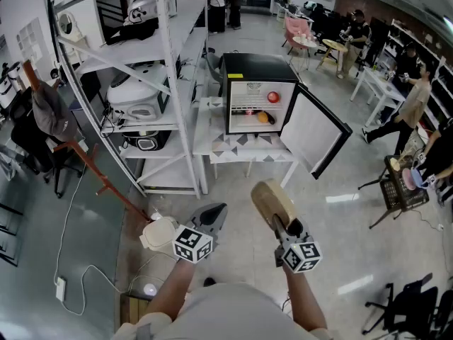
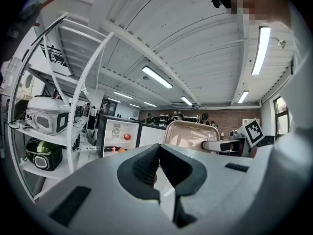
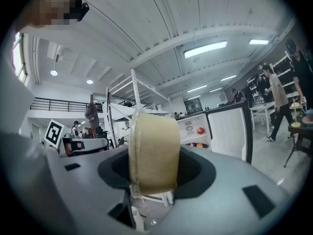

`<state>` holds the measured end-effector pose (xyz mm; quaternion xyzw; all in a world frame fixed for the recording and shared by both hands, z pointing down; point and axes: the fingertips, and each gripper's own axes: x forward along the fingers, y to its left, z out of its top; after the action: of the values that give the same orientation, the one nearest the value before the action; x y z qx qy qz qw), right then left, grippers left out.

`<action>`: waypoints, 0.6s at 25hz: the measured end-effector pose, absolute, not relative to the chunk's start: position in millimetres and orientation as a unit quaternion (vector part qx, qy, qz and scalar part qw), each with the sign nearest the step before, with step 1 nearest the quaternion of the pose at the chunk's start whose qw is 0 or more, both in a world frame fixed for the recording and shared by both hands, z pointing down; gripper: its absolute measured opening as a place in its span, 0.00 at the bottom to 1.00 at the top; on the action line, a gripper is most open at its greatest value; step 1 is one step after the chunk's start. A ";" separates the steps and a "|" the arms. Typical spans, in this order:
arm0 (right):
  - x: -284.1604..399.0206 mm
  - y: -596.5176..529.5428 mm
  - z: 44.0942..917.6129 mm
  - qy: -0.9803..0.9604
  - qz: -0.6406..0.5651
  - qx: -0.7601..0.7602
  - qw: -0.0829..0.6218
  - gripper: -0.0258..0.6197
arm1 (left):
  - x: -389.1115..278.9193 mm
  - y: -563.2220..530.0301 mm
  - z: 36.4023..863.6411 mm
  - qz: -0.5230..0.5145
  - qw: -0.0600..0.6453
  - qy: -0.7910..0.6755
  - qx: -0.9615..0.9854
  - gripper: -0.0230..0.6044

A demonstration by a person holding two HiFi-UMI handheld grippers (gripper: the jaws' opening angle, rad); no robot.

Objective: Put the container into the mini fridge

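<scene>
Open workshop floor. Mini fridge [image 1: 258, 94] at twelve o'clock, door open, well apart. Container [image 1: 271, 201] clamped edgewise in right gripper [image 1: 281, 217]; carrying and placing remain. Left gripper [image 1: 214, 214] jaws together, empty.

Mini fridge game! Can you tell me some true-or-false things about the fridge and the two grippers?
1. The mini fridge has its door open. True.
2. The right gripper is empty. False: it grips a beige container.
3. The left gripper has its jaws together, holding nothing. True.
4. The container sits inside the fridge. False: it is out in front of the fridge, in the right gripper.
</scene>
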<state>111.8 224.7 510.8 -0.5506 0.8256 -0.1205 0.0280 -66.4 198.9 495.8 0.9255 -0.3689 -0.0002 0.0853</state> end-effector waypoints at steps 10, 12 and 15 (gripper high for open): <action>116.8 232.1 506.5 0.831 -0.119 -0.543 0.031 0.37 | -56.8 207.2 494.0 0.002 0.082 -0.370 0.925 0.04; 121.2 234.2 506.7 0.828 -0.123 -0.545 0.035 0.37 | -55.1 210.1 494.9 0.003 0.083 -0.371 0.925 0.04; 128.8 236.6 510.3 0.826 -0.127 -0.548 0.033 0.37 | -51.1 214.1 497.6 0.006 0.084 -0.373 0.924 0.04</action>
<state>128.8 236.6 510.3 -0.5480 0.8260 -0.1275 0.0330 -51.1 214.1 497.6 0.9239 -0.3732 0.0065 0.0840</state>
